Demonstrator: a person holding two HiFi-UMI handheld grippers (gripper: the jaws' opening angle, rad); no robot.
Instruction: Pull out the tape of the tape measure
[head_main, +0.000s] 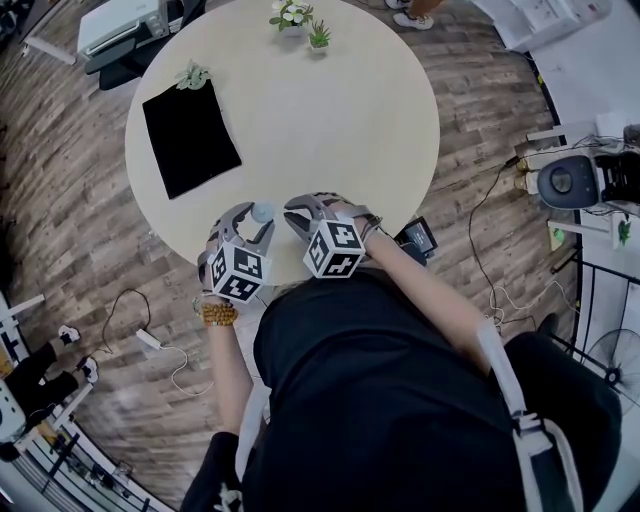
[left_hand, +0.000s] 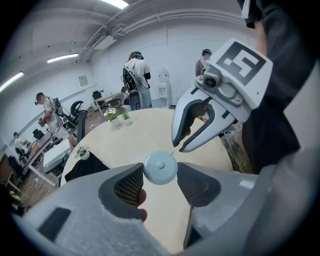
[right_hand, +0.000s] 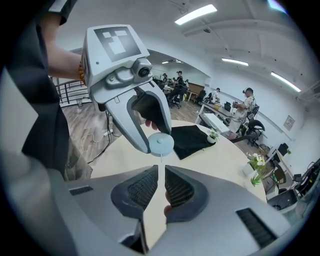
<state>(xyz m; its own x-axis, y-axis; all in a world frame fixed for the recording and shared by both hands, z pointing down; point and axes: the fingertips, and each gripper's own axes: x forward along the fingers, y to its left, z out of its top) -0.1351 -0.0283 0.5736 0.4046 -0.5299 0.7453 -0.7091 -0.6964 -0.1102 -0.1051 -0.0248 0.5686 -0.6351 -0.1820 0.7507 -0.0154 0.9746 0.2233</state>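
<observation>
Black top (head_main: 400, 400), wooden bead bracelet (head_main: 218, 314), grey hand-held grippers (head_main: 256, 216) (head_main: 300, 216), marker cubes (head_main: 240, 272)

Tape measure (right_hand: 161, 144): smooth pale-blue plastic, slight sheen. Left gripper (left_hand: 160, 175) & right gripper (right_hand: 161, 172): matt grey plastic shells; dark pads (left_hand: 129, 184) w/ rough grid texture. Table (head_main: 330, 110): smooth matt cream top. Cloth (head_main: 190, 137): black fabric, matt. Floor (head_main: 70, 210): wood-look planks, low sheen. Bracelet (head_main: 218, 314): wooden-looking beads.

Tape tip (right_hand: 161, 157) — v. thin, hold unclear.
</observation>
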